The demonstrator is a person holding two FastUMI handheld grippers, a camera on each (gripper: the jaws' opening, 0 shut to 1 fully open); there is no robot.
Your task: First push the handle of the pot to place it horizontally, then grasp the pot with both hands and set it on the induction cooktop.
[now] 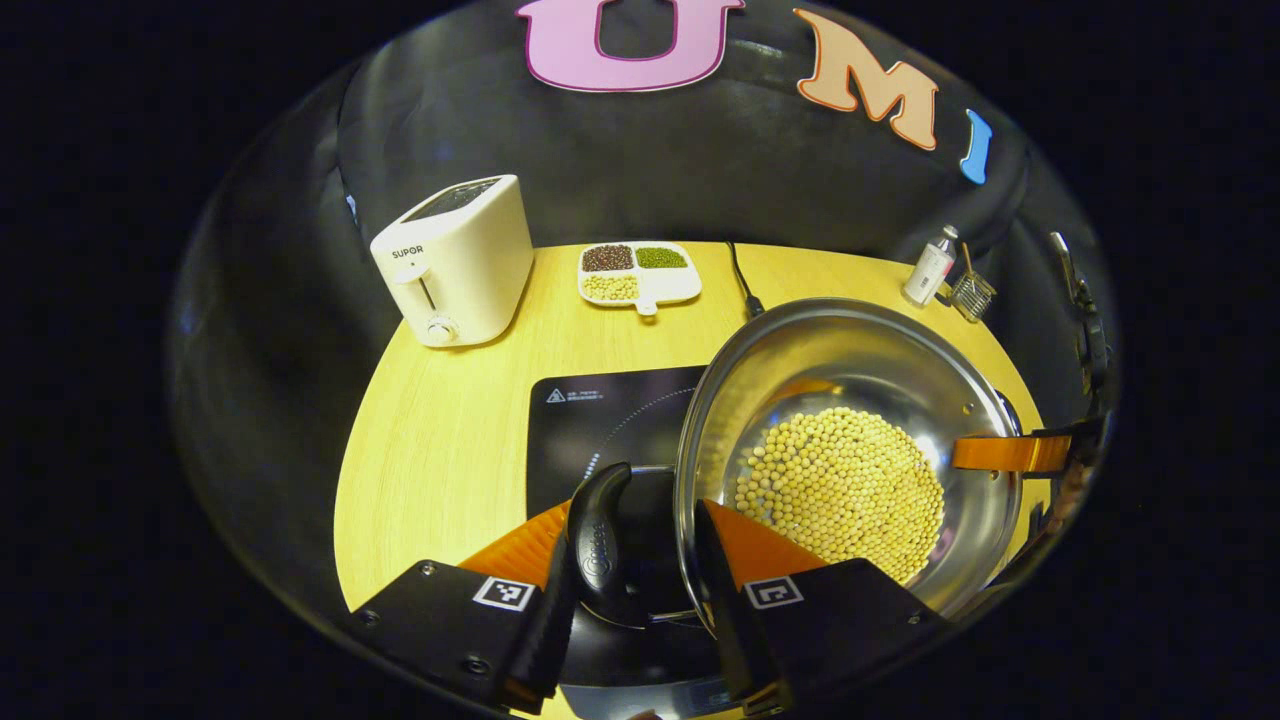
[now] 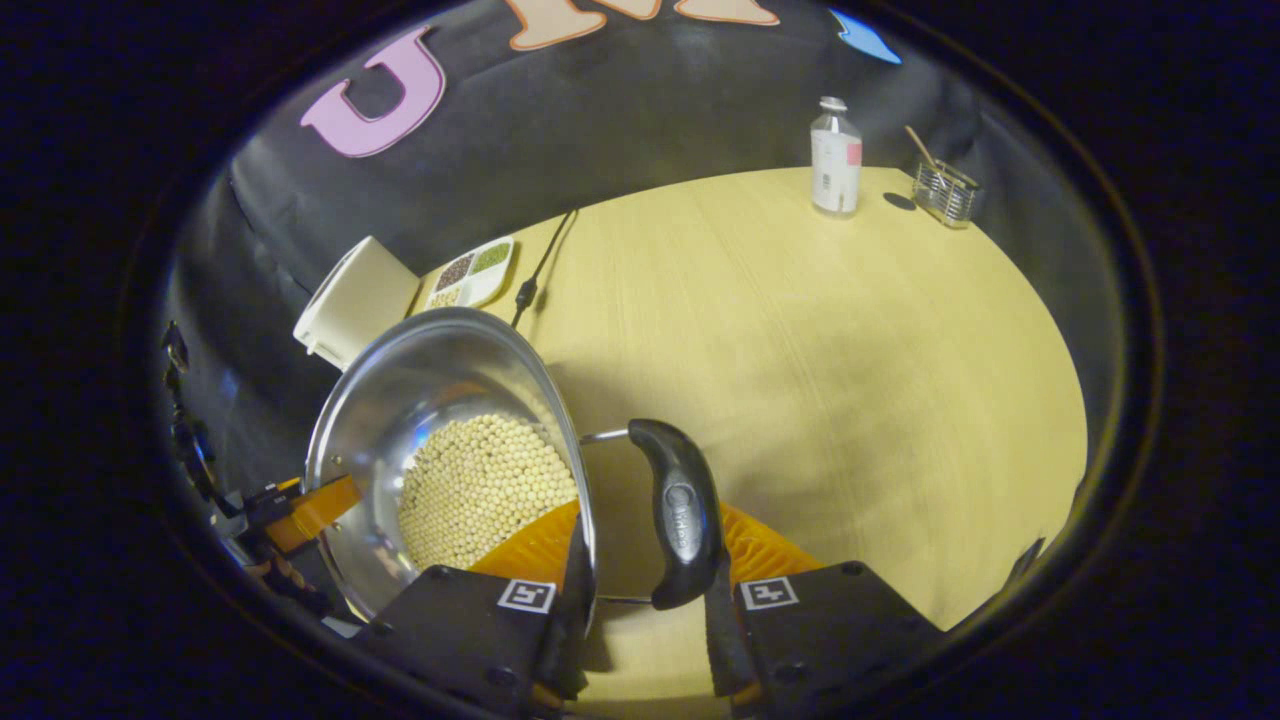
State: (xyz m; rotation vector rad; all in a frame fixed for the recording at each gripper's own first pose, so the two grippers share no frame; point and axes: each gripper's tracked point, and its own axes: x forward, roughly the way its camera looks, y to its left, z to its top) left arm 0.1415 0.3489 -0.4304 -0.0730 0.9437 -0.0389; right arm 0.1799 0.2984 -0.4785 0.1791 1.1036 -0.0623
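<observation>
A steel pot [image 1: 850, 350] holding soybeans [image 1: 840, 490] sits over the right part of the black induction cooktop [image 1: 600, 420]; I cannot tell whether it rests on it. My left gripper [image 1: 640, 510] clamps the pot's near side, one finger outside the black handle [image 1: 600, 530] and the other inside the rim. An orange finger of the right gripper [image 1: 1010, 453] reaches over the far rim. In the right gripper view, my right gripper [image 2: 650, 515] straddles the other black handle [image 2: 680, 515] and the rim of the pot [image 2: 420, 370] in the same way. The left gripper [image 2: 310, 510] shows beyond.
On the wooden table [image 1: 440, 440] stand a white toaster [image 1: 455, 260] at the back left, a divided dish of beans [image 1: 640, 272], a black cable [image 1: 742, 280], a bottle [image 2: 835, 160] and a small wire basket [image 2: 945, 190].
</observation>
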